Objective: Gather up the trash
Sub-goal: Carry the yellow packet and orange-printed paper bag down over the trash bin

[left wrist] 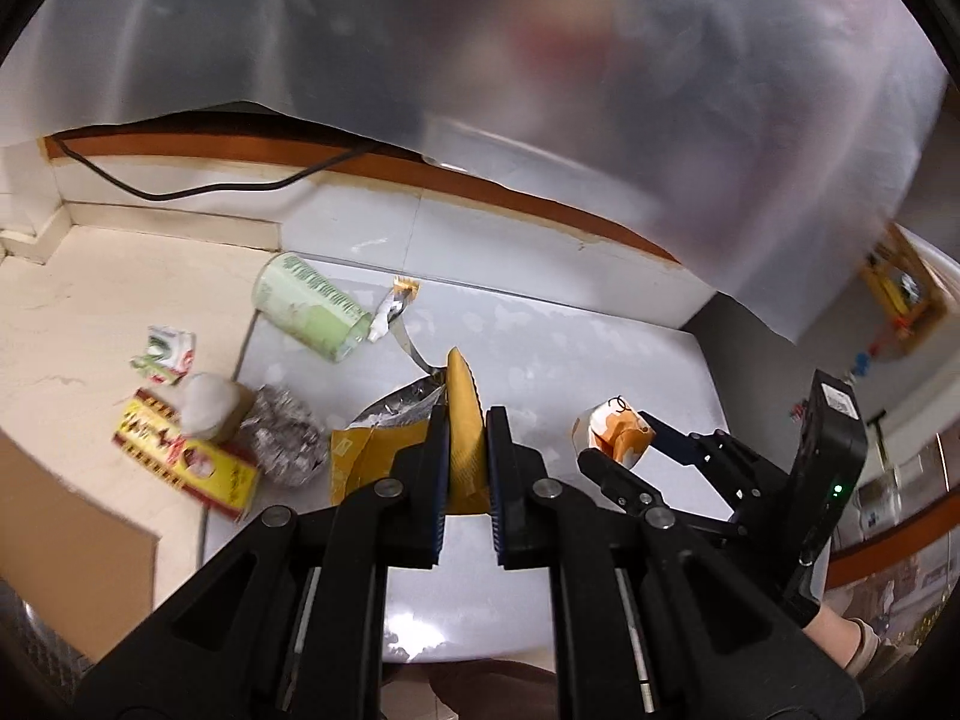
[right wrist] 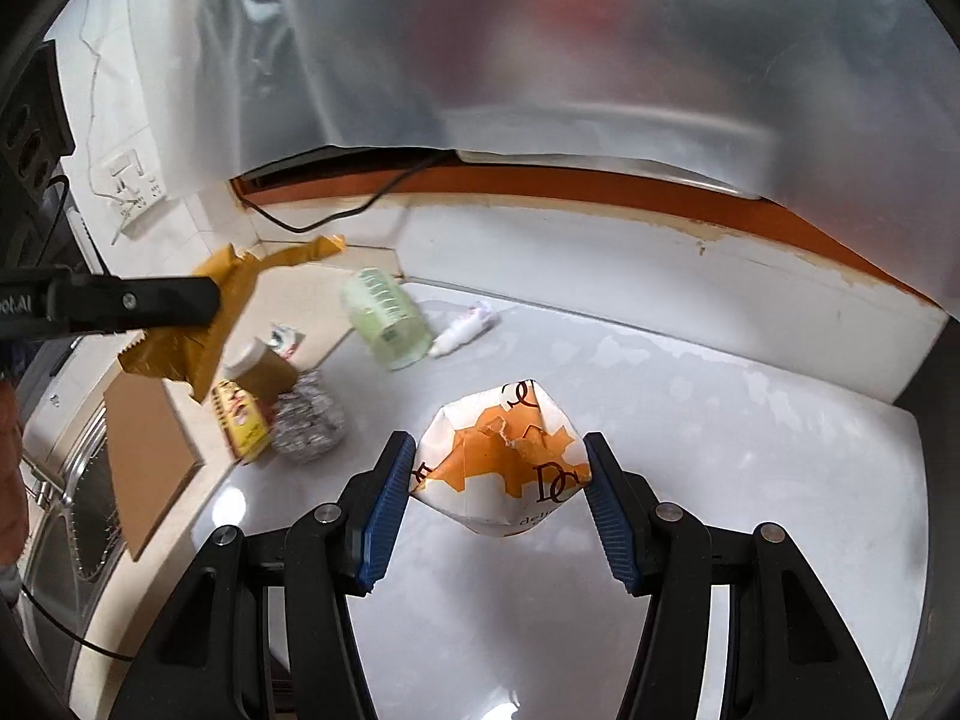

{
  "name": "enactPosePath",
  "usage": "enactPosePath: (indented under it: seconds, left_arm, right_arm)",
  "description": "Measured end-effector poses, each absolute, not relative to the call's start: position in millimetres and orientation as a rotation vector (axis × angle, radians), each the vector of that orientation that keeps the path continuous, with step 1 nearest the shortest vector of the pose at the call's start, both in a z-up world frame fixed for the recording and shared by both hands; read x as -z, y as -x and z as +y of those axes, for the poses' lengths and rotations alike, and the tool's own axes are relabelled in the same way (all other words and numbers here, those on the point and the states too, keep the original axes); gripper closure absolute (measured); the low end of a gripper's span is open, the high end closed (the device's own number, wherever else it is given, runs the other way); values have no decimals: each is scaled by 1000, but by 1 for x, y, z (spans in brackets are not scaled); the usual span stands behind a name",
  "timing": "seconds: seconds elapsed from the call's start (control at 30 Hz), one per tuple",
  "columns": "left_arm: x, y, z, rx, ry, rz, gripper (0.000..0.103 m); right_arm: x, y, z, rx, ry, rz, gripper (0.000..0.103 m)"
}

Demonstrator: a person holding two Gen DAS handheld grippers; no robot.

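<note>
Trash is lying only partly gathered: the left gripper [left wrist: 467, 450] is clenching a yellow wrapper [left wrist: 465, 414] between its pads, and the right gripper [right wrist: 501, 498] is squeezing a crumpled white-and-orange paper cup [right wrist: 504, 462] from both sides, both pieces hanging clear above the white counter [right wrist: 690, 420]. A translucent plastic bag [left wrist: 540, 60] is filling the view from ten to two o'clock in both cameras, so these two pieces are probably heading there; whether anything is already inside it cannot be told through the blur. Much is waiting on the counter: in the left view, a pale green cup [left wrist: 309, 315] is lying on its side at eleven o'clock from the left gripper, with a small white tube [left wrist: 387, 315] just beside its mouth, and at nine o'clock a ball of foil [left wrist: 282, 441], a brown cup with a white lid [left wrist: 210, 405], a red-and-yellow box [left wrist: 186, 459] and a small green-and-white carton [left wrist: 165, 354] are sitting clustered together. From the right gripper, that cluster is lying toward ten o'clock, well apart.
</note>
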State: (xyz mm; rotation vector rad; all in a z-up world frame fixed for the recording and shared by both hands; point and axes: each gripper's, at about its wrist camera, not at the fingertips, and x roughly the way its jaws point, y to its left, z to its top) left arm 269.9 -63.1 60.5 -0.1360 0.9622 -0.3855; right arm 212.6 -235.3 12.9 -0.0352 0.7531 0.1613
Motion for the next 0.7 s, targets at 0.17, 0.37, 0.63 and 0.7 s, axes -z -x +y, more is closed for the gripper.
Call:
enactPosePath:
  seconds: [0.17,0.37,0.63,0.7]
  left_arm:
    - [-68,-215,-25,394,130,943,95]
    - [-47,-148,25,403,164,979,95]
    - [11,-67,70,414,186,1058,95]
    - [27,-52,74,413,184,1087,95]
  right_arm:
    - [-15,-162,-204,-158,24,745,47]
    - [-4,-86,-153,-165,28,758,46]
    - [33,3,-100,-154,11,816,46]
    - [51,25,-86,-151,6,849,46]
